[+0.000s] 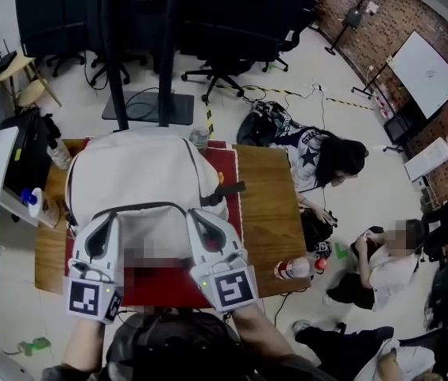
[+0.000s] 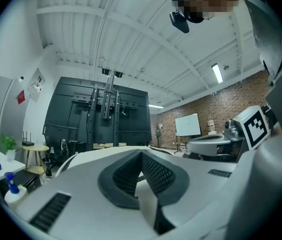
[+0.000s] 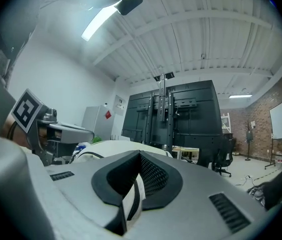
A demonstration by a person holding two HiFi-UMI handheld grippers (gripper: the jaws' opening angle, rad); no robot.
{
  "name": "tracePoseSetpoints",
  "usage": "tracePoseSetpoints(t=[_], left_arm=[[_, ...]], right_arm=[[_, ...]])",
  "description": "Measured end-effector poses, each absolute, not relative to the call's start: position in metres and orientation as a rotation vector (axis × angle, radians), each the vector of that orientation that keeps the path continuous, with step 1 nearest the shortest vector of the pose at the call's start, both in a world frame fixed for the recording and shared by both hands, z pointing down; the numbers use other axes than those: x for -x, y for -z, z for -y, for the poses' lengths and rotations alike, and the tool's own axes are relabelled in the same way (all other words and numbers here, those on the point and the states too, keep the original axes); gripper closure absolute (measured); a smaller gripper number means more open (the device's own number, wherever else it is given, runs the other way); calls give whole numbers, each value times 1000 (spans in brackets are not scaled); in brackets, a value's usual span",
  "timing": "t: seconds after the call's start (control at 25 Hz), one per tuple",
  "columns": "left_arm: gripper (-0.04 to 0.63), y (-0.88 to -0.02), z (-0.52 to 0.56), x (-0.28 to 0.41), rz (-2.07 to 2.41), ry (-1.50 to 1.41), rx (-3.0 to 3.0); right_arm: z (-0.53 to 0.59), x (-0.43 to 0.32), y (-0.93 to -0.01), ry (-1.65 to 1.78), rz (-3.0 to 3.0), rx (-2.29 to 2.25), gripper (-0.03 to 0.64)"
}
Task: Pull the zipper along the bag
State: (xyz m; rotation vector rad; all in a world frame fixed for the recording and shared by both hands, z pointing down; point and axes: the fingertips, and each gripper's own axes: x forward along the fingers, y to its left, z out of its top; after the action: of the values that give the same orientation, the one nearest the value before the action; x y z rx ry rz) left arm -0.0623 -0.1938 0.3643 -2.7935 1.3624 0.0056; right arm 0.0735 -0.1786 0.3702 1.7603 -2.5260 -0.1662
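Saw a pale grey fabric backpack (image 1: 137, 173) lying flat on a red mat (image 1: 228, 165) over the brown wooden table (image 1: 268, 205), reaching from the far edge most of the way to the near edge. Traced a dark zipper line (image 1: 152, 206) curving across its near part, between the two tools. Found the left gripper (image 2: 141, 154) at the bag's near left side, pads pressed together on a thin pale strip (image 2: 147, 196), most likely a fold of the bag's cloth. Found the right gripper (image 3: 140, 155) at the near right side, likewise closed, pinching a pale strip with a dark stripe (image 3: 131, 199), possibly the edge of the zipper or its pull tab; could not tell which.

Judged the step in hand as taking hold: one side to anchor the cloth, the other to draw the slider. Saw no sign yet of the zipper run along. Reckoned the next move called for holding the left side steady and taut while drawing the right along the curve of the teeth, low and smooth, following the bend and not tugging straight, lest the cloth bunch or the pinch slip.
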Motion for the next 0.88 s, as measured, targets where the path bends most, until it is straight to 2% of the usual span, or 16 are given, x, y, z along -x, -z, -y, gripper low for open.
tracePoseSetpoints(t=[0.88], left_arm=[[568, -391, 214, 65, -1521, 121, 2746]], right_arm=[[194, -73, -380, 177, 2506, -1696, 592]])
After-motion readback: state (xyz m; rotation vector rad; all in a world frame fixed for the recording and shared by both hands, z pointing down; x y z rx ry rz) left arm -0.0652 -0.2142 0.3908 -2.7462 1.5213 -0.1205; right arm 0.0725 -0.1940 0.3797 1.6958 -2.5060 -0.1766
